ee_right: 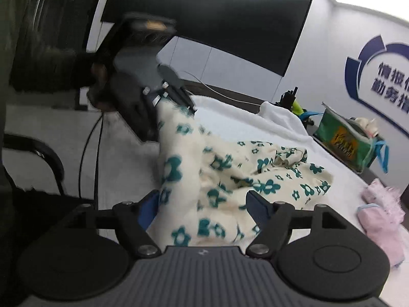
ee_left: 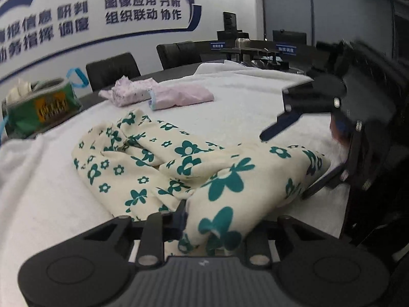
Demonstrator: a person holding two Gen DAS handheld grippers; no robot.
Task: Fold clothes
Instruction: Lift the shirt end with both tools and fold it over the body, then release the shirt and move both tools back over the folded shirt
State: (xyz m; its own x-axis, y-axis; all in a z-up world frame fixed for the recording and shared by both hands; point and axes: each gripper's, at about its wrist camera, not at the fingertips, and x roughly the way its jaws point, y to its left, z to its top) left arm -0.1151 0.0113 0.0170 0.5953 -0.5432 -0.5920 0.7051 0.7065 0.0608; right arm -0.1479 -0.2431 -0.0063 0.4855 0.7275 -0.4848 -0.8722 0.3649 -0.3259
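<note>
Cream fabric printed with teal flowers, a crumpled garment [ee_left: 179, 168], is lying on a white fleecy blanket [ee_left: 242, 102] that is covering the counter. The left tongs [ee_left: 204, 220] are gripping a bunched fold at the near edge of the garment; cloth is filling the narrow gap between the fingers, and in the right wrist view the same tongs [ee_right: 176, 102] are seen lifting that edge off the blanket, so the fabric is hanging down from them in a steep drape. The right tongs [ee_right: 204, 204] are standing wide apart with the garment [ee_right: 230, 174] passing between the blue pads [ee_right: 258, 204] but not being pressed by them; the left wrist view is showing these tongs [ee_left: 281, 158] spread over the garment's right edge. Farther back on the blanket, well apart from the flowered piece, a folded pink garment [ee_left: 158, 93] is lying beside a second pale pink one. A green tissue pack [ee_left: 38, 107] with a blue handle is sitting off the blanket's left edge, near dark chairs [ee_left: 112, 70].
</note>
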